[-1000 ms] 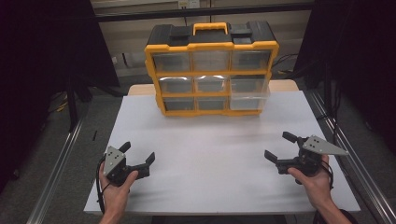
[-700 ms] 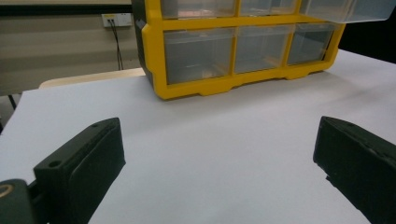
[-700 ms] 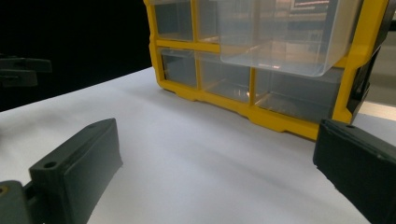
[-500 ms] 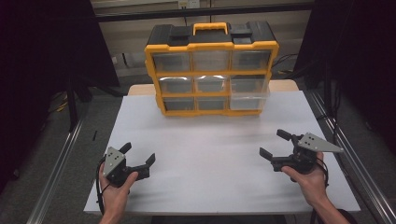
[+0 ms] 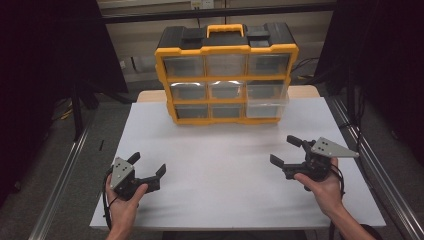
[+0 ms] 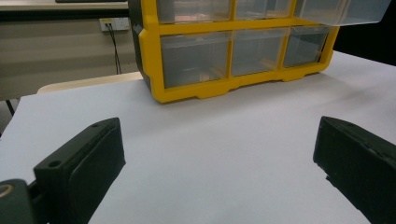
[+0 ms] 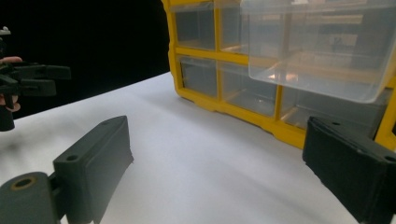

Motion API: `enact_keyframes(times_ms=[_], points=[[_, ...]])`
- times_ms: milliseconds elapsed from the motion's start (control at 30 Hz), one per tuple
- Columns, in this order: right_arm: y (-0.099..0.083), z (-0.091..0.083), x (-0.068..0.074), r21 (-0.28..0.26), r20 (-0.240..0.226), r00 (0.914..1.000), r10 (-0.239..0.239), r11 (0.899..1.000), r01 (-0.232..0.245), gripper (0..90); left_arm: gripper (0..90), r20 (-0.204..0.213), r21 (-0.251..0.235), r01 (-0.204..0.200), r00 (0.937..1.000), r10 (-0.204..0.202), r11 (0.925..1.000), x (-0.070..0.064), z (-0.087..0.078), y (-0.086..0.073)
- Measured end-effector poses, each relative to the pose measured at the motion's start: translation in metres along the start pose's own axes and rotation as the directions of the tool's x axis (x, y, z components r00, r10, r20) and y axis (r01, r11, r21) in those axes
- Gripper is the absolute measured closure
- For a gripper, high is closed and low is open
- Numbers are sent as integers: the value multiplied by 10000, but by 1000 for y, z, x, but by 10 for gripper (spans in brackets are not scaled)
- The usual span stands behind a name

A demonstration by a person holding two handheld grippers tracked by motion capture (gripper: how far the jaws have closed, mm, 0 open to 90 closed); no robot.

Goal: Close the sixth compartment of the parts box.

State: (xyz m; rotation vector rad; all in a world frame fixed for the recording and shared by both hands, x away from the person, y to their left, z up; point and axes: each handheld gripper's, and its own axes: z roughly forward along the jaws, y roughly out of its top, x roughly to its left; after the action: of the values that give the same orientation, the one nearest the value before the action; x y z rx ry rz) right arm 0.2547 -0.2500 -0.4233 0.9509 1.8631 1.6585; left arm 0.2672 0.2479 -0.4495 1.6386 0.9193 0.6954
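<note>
jaws of left gripper (image 5: 148, 166) and right gripper (image 5: 286, 151) gape, well short of the drawer cabinet (image 5: 226, 75).

My high view looks forward and down on the whole table (image 5: 225, 165). Each gripper view sits low above the white surface and faces the yellow drawer cabinet (image 5: 226, 75), which all three views share, the right one nearest to it.
</note>
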Motion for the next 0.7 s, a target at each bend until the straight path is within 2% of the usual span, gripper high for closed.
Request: enact_keyframes(times_ms=[233,367,433,533,600,667,700], points=[[7,11,-2,-36,-42,10000,56,10000,-56,117,21,-159,-58,-63,9999,62,10000,0,-1,1],[8,15,-3,14,-53,10000,46,10000,-46,128,21,-44,1,-89,10000,89,10000,0,0,0],[10,18,-3,30,-161,9999,56,10000,-56,153,21,-1,-6,-74,10000,74,10000,0,0,0],[15,25,-2,97,-537,9986,-35,9999,40,254,21,-62,-11,-94,9999,94,10000,0,-1,1],[19,28,-2,104,-620,9981,-45,9999,51,253,21,-23,3,-52,10000,52,10000,0,0,0],[21,31,-2,61,-586,9982,-102,9999,106,263,21,-219,32,-154,9996,155,9999,0,-1,1],[22,32,-2,45,-633,9980,-70,10000,73,263,21,-191,22,-187,9996,187,9998,1,-1,1]])
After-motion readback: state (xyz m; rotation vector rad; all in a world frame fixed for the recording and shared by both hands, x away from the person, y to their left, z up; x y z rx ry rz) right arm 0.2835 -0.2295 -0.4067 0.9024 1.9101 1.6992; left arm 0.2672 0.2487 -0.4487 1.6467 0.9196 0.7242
